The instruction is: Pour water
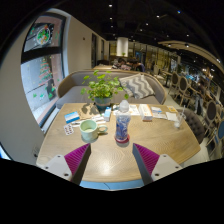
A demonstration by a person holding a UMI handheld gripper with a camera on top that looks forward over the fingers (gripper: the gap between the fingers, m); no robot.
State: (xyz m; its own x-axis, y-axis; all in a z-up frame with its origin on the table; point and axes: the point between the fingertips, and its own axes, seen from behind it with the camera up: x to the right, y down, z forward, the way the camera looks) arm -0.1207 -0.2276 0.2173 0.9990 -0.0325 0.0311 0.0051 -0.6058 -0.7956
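While hovering at the near edge of a light wooden rectangular table (150, 140), gripper (110, 160) sits with fingers spread wide, magenta pads (74, 156) facing inward, nothing held between them. Clear plastic water bottle with a blue patterned label (122, 124) stands upright on the table, beyond the fingertips, about on the centre line between them, not touching either finger. Pale green ceramic mug (89, 129) stands just left of the bottle, apart from it, also past the fingers. Leafy green potted plant (103, 89) at the far side of the table, behind mug and bottle. Scattered white papers and small objects (150, 111) on the far right part of the tabletop, too small to identify. Small blister-pack-like item (68, 128) left of the mug. Grey sofa with striped cushion (135, 85) beyond the table. Wall posters (42, 60) at far left.
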